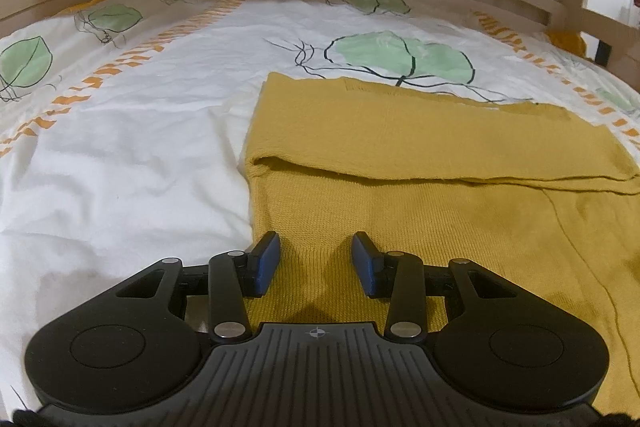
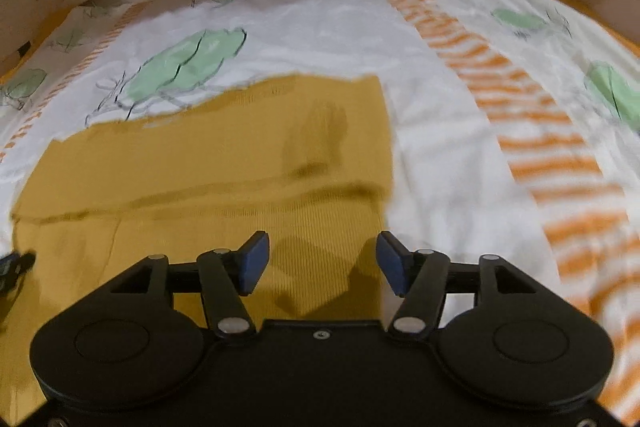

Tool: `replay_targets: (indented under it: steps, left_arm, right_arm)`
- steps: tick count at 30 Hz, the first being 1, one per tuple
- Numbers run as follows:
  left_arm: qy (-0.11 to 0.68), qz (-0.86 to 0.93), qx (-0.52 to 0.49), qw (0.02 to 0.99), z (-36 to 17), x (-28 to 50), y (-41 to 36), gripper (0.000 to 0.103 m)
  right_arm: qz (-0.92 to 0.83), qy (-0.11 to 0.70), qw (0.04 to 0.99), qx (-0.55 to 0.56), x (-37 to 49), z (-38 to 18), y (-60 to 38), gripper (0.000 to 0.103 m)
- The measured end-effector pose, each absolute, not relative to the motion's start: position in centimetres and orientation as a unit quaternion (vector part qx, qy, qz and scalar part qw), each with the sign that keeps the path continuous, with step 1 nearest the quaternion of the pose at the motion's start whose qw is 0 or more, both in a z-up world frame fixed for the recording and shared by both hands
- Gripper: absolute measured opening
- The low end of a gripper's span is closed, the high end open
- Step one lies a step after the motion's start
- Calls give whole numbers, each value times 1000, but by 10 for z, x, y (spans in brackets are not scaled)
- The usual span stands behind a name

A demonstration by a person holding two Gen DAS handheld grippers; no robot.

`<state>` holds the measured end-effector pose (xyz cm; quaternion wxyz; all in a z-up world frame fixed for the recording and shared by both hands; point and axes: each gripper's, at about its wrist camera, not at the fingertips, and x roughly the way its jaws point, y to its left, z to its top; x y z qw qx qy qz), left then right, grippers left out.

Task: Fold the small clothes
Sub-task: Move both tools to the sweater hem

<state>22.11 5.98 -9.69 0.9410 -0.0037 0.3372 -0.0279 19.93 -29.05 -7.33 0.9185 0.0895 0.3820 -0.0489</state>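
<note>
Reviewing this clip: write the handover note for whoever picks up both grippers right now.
Left gripper: open, empty, over the near left corner of the yellow knit garment.
Right gripper: open, empty, over its near right edge.
The garment lies flat on the leaf-print bedsheet.
Done: the far part is folded toward the near side, leaving a fold edge across the middle.
Left: remaining folds, probably starting from the near corners.

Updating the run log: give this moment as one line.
left tongs: open, empty | right tongs: open, empty | mustard-yellow knitted garment: partly folded, flat on leaf-print bedsheet
</note>
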Motion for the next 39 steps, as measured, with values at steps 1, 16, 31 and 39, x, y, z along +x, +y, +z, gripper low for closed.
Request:
replay_targets:
  steps: [1,16,31,39]
  left_arm:
    - [342,-30,0,939,-96,221,60,39]
    - [428,-116,-44,895,-71,158,97,39]
    - [450,-148,-33,880,-62,74,109,40]
    - [418,-120,-11,901,-47,36,112,41]
  right_arm:
    - [-50,387,916,93,190,-75,-291,64]
    - [-28,418,897,142,104,-70,-293,70]
    - [-10,449,876,177,46,-72,-293,75]
    - [5,454,871,190,22,-73,-297,75]
